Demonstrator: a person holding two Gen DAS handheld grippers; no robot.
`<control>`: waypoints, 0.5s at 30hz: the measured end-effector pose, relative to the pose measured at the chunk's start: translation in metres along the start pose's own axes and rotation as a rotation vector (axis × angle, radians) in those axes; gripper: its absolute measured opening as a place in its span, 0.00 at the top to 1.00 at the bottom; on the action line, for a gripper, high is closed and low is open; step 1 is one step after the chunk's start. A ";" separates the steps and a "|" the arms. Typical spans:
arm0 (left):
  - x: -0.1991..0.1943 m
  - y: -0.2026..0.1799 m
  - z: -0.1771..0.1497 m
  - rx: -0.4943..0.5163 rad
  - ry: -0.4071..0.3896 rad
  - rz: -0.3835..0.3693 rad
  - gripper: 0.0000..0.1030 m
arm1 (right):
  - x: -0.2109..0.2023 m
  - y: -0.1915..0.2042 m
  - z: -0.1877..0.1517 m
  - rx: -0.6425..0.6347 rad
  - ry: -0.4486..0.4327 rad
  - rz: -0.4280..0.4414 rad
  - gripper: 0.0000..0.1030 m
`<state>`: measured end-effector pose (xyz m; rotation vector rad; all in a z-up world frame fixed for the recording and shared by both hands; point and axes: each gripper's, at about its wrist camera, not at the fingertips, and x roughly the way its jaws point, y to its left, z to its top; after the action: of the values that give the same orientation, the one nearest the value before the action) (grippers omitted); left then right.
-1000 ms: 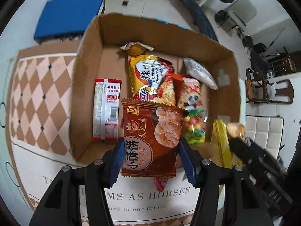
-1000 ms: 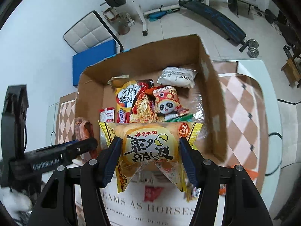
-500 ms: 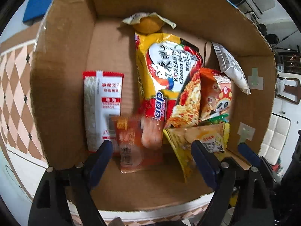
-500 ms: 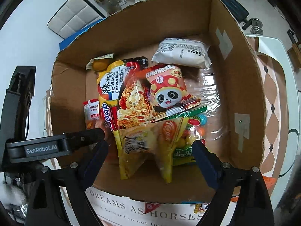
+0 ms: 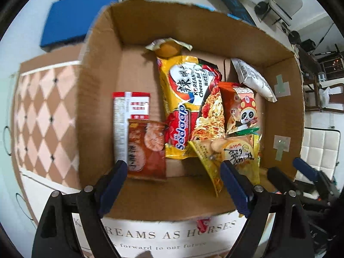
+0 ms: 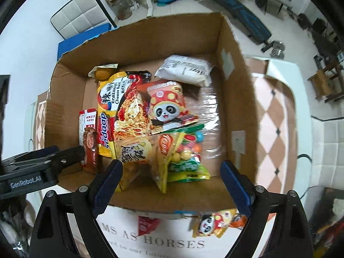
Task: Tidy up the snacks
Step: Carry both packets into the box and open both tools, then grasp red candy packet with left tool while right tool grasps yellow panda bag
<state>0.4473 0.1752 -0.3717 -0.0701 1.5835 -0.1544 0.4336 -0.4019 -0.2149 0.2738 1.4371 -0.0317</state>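
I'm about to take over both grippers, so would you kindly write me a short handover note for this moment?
Left hand-held gripper: open, empty, jaws just opened, above the cardboard box.
Right hand-held gripper: open, empty, jaws just opened, above the same box.
Done: brown biscuit pack and yellow bun pack now lie inside the box, beside the noodle packet and panda snack.
Left: a small red packet and a small panda pack on the table in front of the box.

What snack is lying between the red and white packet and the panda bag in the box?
The yellow noodle packet lies between the red and white packet and the panda bag, seen in both views.
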 end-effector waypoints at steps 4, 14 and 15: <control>-0.022 0.003 -0.016 0.012 -0.096 0.050 0.14 | -0.020 0.000 -0.013 -0.025 -0.048 -0.052 0.08; -0.062 -0.009 -0.064 0.016 -0.269 0.127 0.14 | -0.064 -0.003 -0.050 -0.032 -0.126 -0.063 0.08; -0.066 -0.010 -0.069 0.015 -0.282 0.129 0.14 | -0.066 -0.003 -0.053 -0.032 -0.131 -0.064 0.08</control>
<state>0.3796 0.1780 -0.3042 0.0219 1.3009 -0.0523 0.3720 -0.4030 -0.1567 0.1955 1.3146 -0.0774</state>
